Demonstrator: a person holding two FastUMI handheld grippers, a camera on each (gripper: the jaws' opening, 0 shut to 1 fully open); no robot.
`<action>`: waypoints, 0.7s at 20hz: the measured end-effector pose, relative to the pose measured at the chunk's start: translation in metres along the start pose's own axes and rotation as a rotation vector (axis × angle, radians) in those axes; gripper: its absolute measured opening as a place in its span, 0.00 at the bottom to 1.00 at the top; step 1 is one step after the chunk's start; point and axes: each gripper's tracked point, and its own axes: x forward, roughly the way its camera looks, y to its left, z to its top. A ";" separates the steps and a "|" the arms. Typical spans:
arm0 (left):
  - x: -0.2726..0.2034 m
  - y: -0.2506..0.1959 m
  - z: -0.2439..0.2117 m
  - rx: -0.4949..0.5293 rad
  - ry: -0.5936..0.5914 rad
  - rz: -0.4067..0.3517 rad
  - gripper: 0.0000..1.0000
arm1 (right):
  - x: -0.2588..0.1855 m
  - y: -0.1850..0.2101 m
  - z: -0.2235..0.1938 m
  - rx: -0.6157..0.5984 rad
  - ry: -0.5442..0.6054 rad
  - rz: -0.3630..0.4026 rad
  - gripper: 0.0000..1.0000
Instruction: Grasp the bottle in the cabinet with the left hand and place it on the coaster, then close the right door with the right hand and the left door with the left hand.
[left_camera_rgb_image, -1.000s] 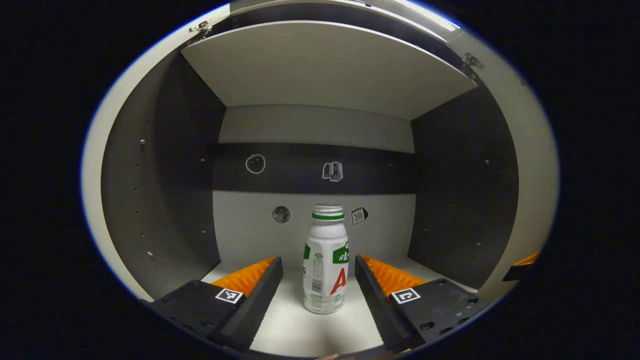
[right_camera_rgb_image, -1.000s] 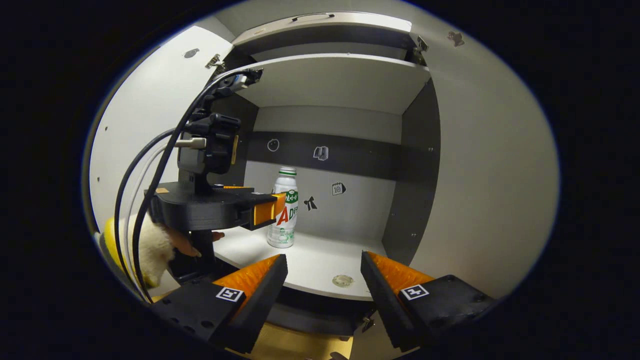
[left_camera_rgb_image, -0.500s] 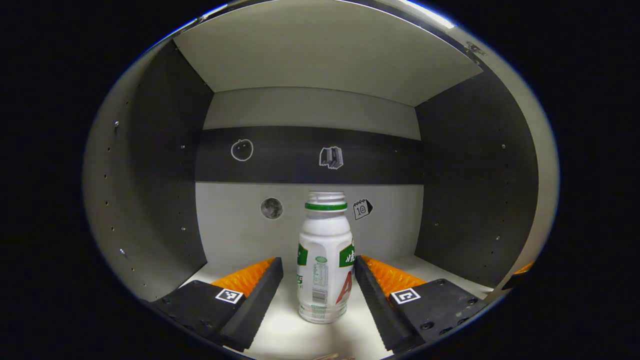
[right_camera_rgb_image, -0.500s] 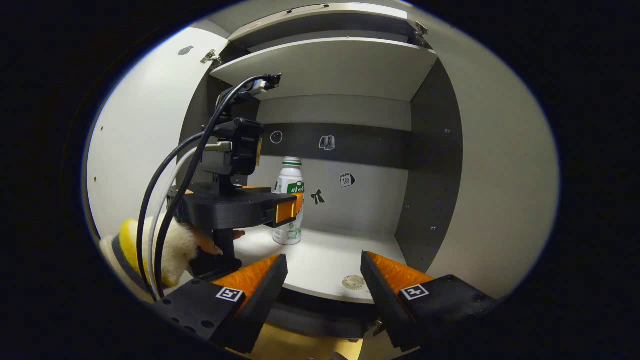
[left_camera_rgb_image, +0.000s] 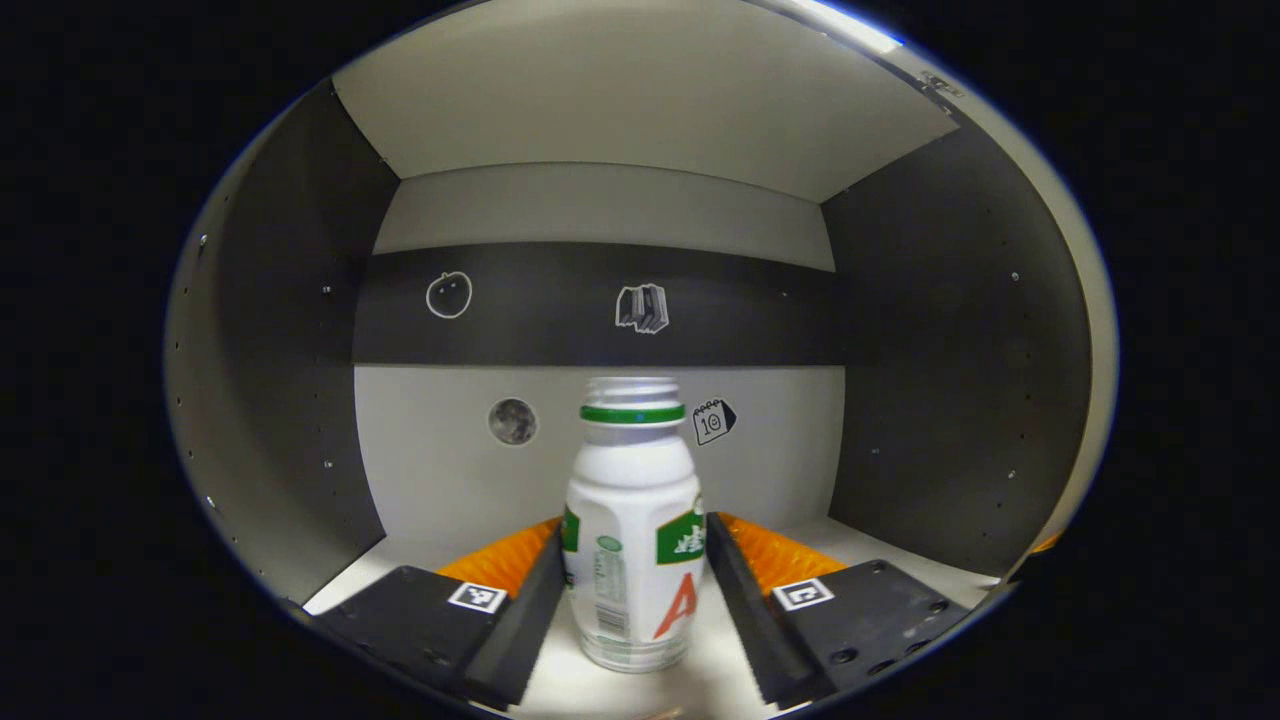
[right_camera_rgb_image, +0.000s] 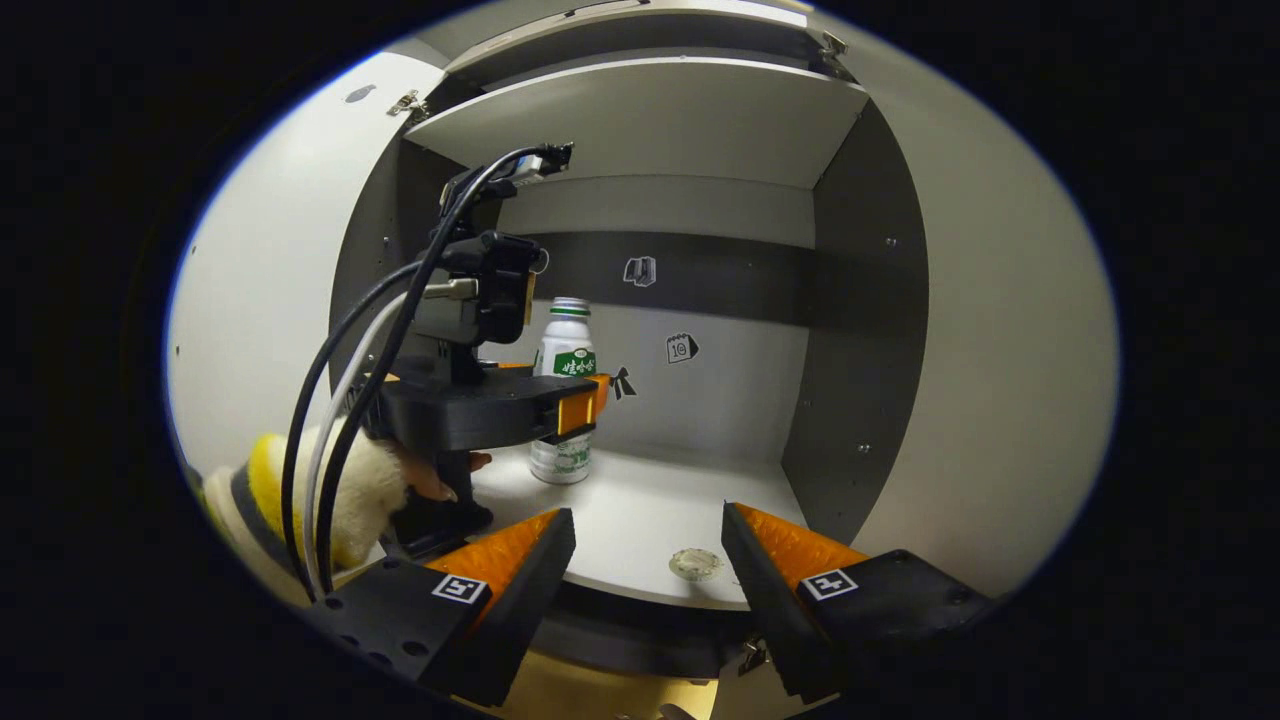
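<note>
- Now, bottle (left_camera_rgb_image: 633, 540) upright on the cabinet shelf (right_camera_rgb_image: 640, 520), long axis vertical, near the back wall, left of centre as the right gripper view has it.
- Left gripper (left_camera_rgb_image: 633, 560) level with the bottle's label band; the body sits straight between its two fingers. Jaws apart, flanking it close on both sides; cannot tell whether the pads already touch, so not calling it clamped.
- Judgement: the coming move is a plain squeeze. No sideways correction looks needed, since the bottle is centred in the gap.
- Right gripper (right_camera_rgb_image: 645, 560) hangs outside the shelf front, jaws wide apart, nothing between them, well away from the bottle. Left is plainly the nearer.
- Coaster (right_camera_rgb_image: 694, 563): small round disc near the shelf's front edge, right of the bottle, apart from it.
- Both doors open: left door (right_camera_rgb_image: 270, 270), right door (right_camera_rgb_image: 1000, 330).
- Writing: a large red "A" on the white bottle, green band with characters too small to read. Sticker (left_camera_rgb_image: 714, 421) on the back wall shows "10".
</note>
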 end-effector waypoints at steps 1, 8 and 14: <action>-0.002 -0.002 0.001 -0.010 -0.003 -0.006 0.74 | 0.000 0.000 0.000 -0.002 0.000 -0.001 0.98; -0.040 -0.003 0.030 -0.046 -0.034 -0.030 0.70 | -0.001 0.003 0.011 0.016 -0.048 -0.005 0.98; -0.115 0.008 0.068 -0.053 -0.082 -0.017 0.70 | -0.048 0.018 0.042 0.009 -0.109 -0.002 0.98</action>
